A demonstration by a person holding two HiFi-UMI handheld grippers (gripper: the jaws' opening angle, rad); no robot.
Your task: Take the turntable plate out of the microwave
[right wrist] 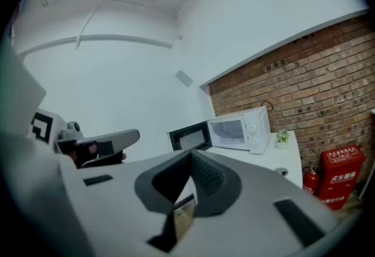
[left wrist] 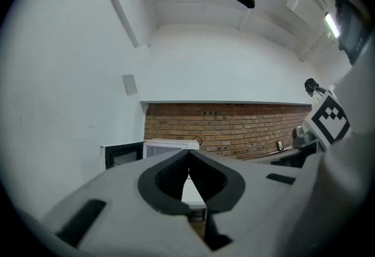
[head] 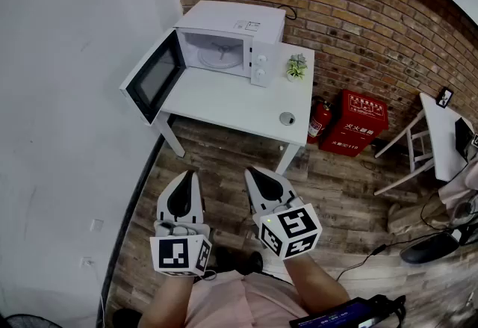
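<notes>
We see the turntable plate only in part: a pale disc inside the microwave, its front edge cut by the cavity frame. In the left gripper view the microwave is mostly hidden behind the tongs' own body, and the plate cannot be made out there. In the right gripper view it is too faint behind the opening to tell.

Both forearms enter from the 6 o'clock edge of the head view, cut off at the elbows. They hold the left tongs and the right tongs side by side, pointing towards 12 o'clock over the wooden floor. The left tongs are closed tight with nothing between them, and so are the right tongs (pads meeting at the tips).

The plate lies at 12 o'clock from both tongs, well apart from them. It is still in the microwave, which stands at the back of the white desk. Its door hangs open towards 8 o'clock.
</notes>
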